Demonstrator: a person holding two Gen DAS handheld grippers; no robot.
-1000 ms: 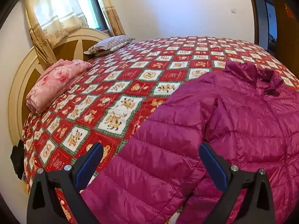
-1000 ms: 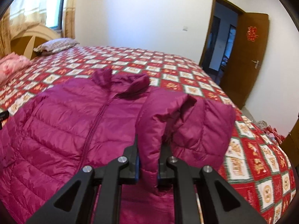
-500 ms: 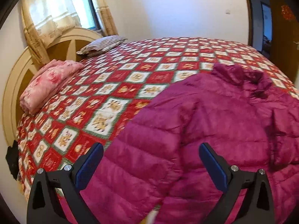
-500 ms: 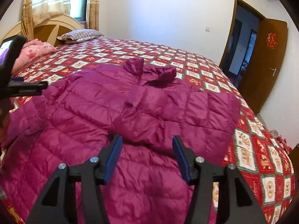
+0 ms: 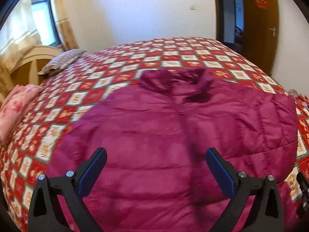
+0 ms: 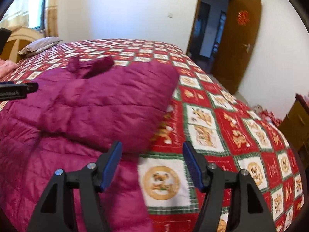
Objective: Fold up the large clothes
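Released since a second ago, the sleeve (image 6: pixel 108 104) that the right gripper (image 6: pixel 152 164) then pinched now lies folded across the chest of the magenta puffer jacket (image 5: pixel 154 135); that gripper has drawn off toward the jacket's right edge, and the left wrist view has swung from the jacket's left sleeve to its middle. Nearest, the right gripper's jaws are opening, with nothing pressed between the blue pads; only the jacket's edge and the quilt (image 6: pixel 222 116) lie below the gap. The left gripper (image 5: pixel 155 169) hovers over the jacket's lower front, jaws spread wide and holding nothing; its tip also pokes into the right wrist view at the left edge. The jacket lies flat, front up, on the red patchwork quilt of the bed, collar (image 5: pixel 173 81) toward the far side; beyond it, a folded pink blanket (image 5: pixel 15 108) and a striped pillow (image 5: pixel 61 60) rest by the headboard (image 5: pixel 29 61); farther still, a curtained window (image 5: pixel 41 19) on the left and an open brown door (image 6: pixel 239 42) on the right.
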